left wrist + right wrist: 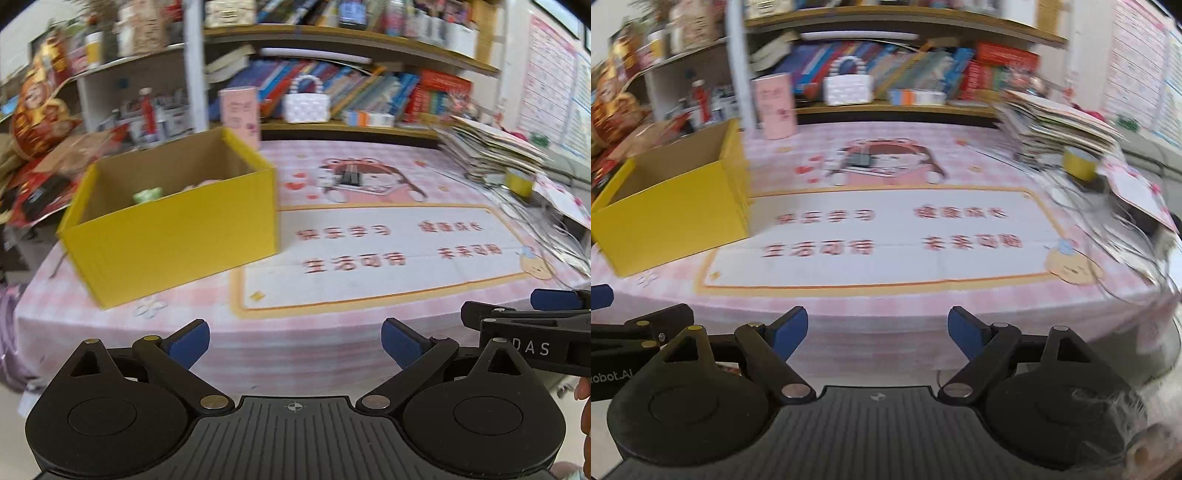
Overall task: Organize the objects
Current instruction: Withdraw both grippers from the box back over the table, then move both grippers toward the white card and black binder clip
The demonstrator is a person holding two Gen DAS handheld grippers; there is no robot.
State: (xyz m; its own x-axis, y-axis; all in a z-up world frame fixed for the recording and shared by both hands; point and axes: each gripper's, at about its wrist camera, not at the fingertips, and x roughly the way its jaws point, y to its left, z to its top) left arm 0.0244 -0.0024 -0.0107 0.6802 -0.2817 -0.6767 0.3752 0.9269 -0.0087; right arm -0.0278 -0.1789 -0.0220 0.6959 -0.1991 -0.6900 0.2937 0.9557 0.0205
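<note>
Both the left gripper (pixel 295 343) and right gripper (pixel 877 332) have fingers spread, holding nothing. The yellow box (pixel 173 229) sits at the worktop's (pixel 369 288) left edge. Next, find something to pick up.

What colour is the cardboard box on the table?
The box is bright yellow outside and plain brown inside, clearest in the left wrist view.

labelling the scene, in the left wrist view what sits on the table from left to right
yellow box → pink carton → small dark thing on the cartoon print → stack of papers → yellow tape roll
</note>
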